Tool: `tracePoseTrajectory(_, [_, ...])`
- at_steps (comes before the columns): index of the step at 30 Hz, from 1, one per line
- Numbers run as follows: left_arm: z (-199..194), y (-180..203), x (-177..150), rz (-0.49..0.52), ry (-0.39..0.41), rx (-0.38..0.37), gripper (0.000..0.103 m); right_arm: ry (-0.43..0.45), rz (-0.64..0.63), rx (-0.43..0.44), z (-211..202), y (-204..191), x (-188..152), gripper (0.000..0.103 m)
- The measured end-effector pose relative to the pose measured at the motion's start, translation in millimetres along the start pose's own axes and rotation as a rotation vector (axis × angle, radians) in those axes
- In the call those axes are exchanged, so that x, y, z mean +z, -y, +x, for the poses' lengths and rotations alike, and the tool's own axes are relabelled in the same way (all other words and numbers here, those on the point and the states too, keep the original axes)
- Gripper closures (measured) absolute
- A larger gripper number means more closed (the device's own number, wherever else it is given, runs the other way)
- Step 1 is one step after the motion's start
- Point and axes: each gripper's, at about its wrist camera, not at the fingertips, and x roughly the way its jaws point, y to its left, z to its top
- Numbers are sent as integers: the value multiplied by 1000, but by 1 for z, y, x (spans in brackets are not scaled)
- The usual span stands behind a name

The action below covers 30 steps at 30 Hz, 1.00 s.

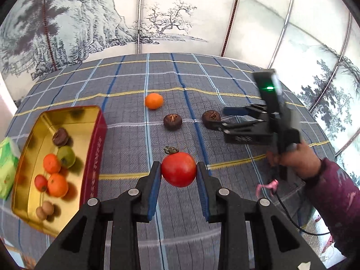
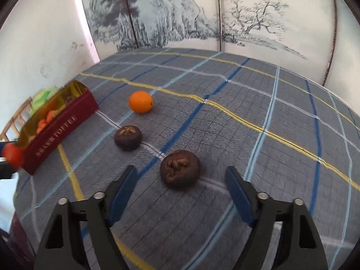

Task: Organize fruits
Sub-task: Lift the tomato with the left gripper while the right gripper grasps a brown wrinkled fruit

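Observation:
My left gripper (image 1: 178, 168) is shut on a round red fruit (image 1: 178, 172), held just above the checked cloth; the same fruit shows blurred at the left edge (image 2: 13, 155) of the right wrist view. To its left stands a red tin with a gold inside (image 1: 94, 148), holding several fruits. On the cloth lie an orange (image 1: 154, 100), a dark brown fruit (image 1: 172, 121) and a second dark brown fruit (image 2: 180, 168). My right gripper (image 2: 181, 173) is open, its blue pads on either side of that second fruit and clear of it.
A small dried calyx (image 1: 171, 150) lies on the cloth just behind the red fruit. A green packet (image 1: 6, 168) sits left of the tin. A painted screen (image 1: 171, 22) closes off the table's far side. A hand in a dark red sleeve (image 1: 299, 155) holds the right gripper.

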Motion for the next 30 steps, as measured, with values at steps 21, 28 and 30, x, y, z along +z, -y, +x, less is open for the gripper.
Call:
tracePoseTrajectory(21, [-83,-95,-63,-238,100,165,75,41,276,-18,-40,4,-59,61])
tracePoseTrajectory(28, [-86,-110,-74,-245,105,185,75,39,295,-25,-39,7,-59,61])
tracePoseTrajectory(30, [-85,-112,-71,-234,110,188,75,39,294,-26,-39,8,-59,61])
